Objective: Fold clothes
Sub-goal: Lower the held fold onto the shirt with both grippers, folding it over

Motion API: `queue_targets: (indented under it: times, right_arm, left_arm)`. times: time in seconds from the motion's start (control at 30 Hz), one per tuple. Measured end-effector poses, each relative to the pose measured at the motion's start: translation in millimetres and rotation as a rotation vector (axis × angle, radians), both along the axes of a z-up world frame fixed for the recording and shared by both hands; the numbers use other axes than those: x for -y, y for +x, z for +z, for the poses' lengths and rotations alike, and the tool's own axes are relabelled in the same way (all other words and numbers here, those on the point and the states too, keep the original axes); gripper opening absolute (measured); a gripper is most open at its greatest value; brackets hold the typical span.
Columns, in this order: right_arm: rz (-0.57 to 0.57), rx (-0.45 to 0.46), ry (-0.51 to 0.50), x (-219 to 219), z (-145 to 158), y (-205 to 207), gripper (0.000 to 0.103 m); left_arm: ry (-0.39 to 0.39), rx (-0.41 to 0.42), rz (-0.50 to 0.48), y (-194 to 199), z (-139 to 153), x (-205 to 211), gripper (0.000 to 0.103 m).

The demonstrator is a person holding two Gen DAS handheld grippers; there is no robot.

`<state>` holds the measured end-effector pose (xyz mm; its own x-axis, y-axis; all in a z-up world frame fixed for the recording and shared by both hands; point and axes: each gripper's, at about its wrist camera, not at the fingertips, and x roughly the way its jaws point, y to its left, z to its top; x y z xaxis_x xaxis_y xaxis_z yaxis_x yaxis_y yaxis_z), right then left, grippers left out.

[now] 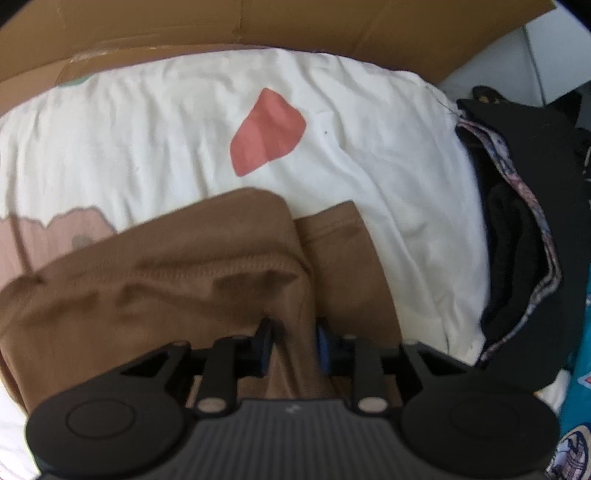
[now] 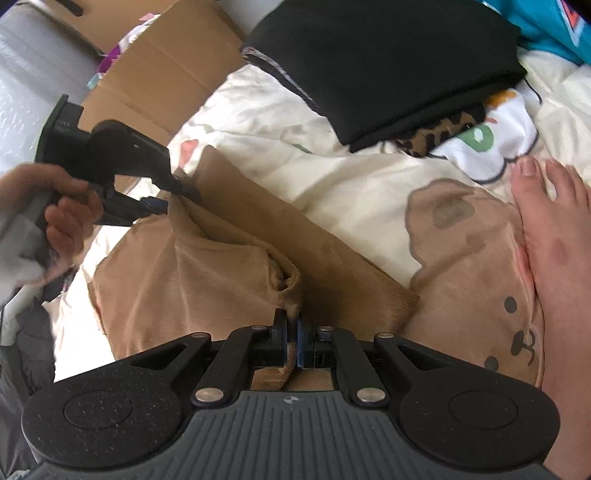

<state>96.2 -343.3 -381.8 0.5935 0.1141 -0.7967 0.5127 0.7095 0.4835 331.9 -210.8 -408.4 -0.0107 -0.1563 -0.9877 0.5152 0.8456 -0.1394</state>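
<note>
A: Where is your brown garment (image 2: 207,280)?

B: On the bed sheet (image 1: 155,122), near you, partly folded.

A: And your right gripper (image 2: 291,332)?

B: Its jaws are closed tight on a fold of the brown cloth.

A: Your left gripper (image 1: 293,343)?

B: Its jaws stand a little apart, with the cloth edge between them, not pressed.

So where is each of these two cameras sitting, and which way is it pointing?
Left wrist: rides the left hand-held gripper, looking down its fingers at the brown garment on the white bedsheet; only the gripper shows.
Right wrist: rides the right hand-held gripper, which pinches the brown garment; the person's hand, left hand-held gripper and bare foot show.
Shared: brown garment, black folded clothes, cardboard.
</note>
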Motion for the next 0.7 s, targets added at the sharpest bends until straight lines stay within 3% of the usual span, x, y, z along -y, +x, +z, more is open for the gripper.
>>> queue_targets:
  times: [0.27,0.37,0.4,0.53,0.57,0.6,0.63,0.7]
  right_arm:
    - [-0.017,-0.012,0.010,4.3,-6.4,4.4,0.009]
    - [-0.044,-0.003,0.005,7.2,-5.0,3.5,0.034]
    - [-0.059,0.001,0.003,9.1,-4.5,2.2,0.037]
    - [-0.116,0.029,0.001,18.0,-2.9,-2.3,0.036]
    - [-0.112,0.029,0.004,19.6,-3.6,-1.5,0.033]
    - [-0.107,0.028,0.007,21.0,-4.3,-0.8,0.018]
    - [-0.103,0.029,0.009,21.3,-4.2,-1.3,0.009]
    - [-0.096,0.030,0.014,21.9,-4.0,-2.4,0.006]
  left_arm:
    - [0.134,-0.044,0.000,18.2,-15.1,24.9,0.031]
    - [0.160,-0.076,0.028,25.4,-17.6,26.0,0.030]
    - [0.165,-0.081,0.035,26.8,-17.9,25.5,0.027]
    - [0.183,-0.067,0.029,25.9,-18.3,23.6,0.018]
    - [0.184,-0.059,0.028,24.7,-17.9,22.6,0.016]
    - [0.183,-0.050,0.022,23.0,-17.0,21.5,0.013]
    - [0.181,-0.043,0.016,21.3,-15.5,20.1,0.010]
    - [0.177,-0.034,0.016,19.1,-10.4,16.5,0.009]
